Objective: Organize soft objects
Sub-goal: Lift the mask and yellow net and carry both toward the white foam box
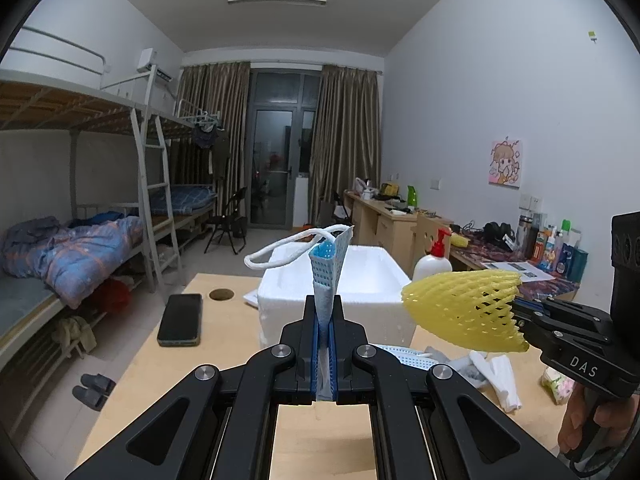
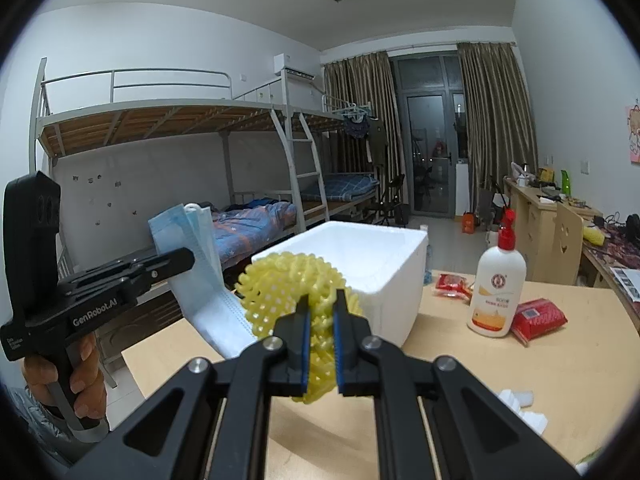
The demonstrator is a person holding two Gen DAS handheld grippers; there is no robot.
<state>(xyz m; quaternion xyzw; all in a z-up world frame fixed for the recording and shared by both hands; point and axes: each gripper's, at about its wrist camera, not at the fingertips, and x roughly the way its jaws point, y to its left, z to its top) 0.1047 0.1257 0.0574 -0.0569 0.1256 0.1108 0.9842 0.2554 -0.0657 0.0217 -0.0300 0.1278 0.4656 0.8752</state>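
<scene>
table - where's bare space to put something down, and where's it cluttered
Bare table lies between the phone and the foam box, and in front of the lotion bottle. It is crowded by the white cloths and around the red packets.

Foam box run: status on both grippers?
Left gripper shut on face mask. Right gripper shut on yellow foam net. Both raised before foam box, nothing blocking.
</scene>
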